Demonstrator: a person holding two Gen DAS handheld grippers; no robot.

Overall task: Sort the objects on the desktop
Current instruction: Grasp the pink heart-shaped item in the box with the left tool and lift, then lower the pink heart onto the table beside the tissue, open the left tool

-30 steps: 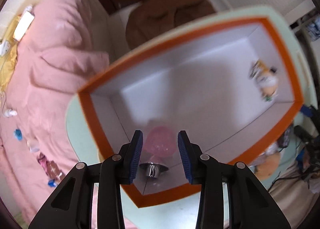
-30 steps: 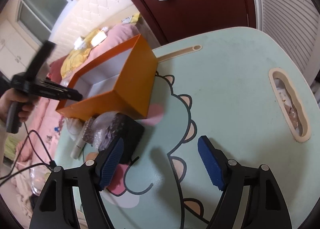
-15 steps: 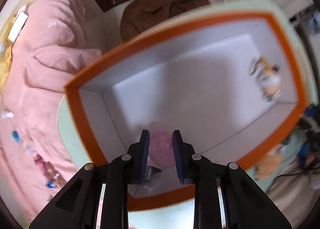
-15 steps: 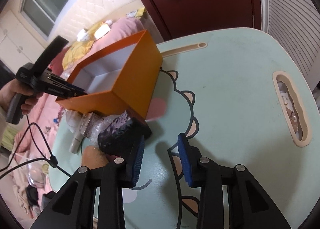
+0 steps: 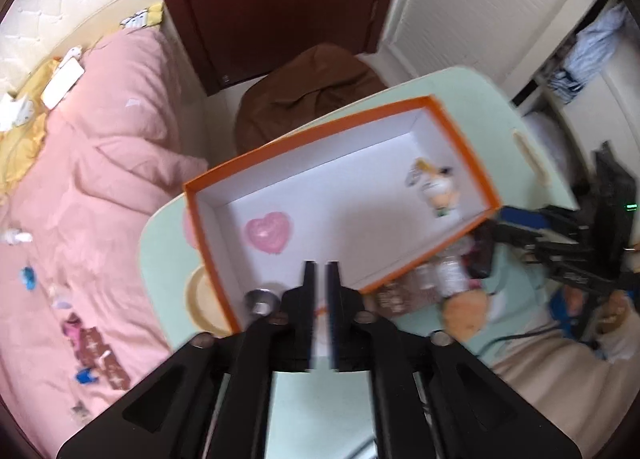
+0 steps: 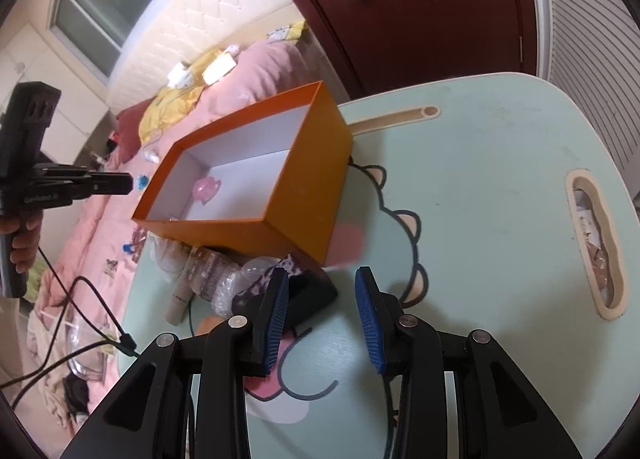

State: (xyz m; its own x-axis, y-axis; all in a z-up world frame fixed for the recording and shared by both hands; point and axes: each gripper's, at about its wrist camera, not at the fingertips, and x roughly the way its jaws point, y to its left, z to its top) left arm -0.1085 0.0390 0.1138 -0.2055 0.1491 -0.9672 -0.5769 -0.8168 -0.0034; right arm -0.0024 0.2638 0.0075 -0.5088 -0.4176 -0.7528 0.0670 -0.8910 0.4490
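pulled back and up from the orange box (image 5: 460, 131) with left hand-held gripper (image 5: 319, 275) clenched on nothing, leaving pink heart (image 5: 269, 233) on the box floor; right hand-held gripper (image 6: 322, 317) parted near black case (image 6: 308, 293), likely next.

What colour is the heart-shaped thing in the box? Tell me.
Pink; the heart-shaped thing lies in the orange box, clearest in the left wrist view.
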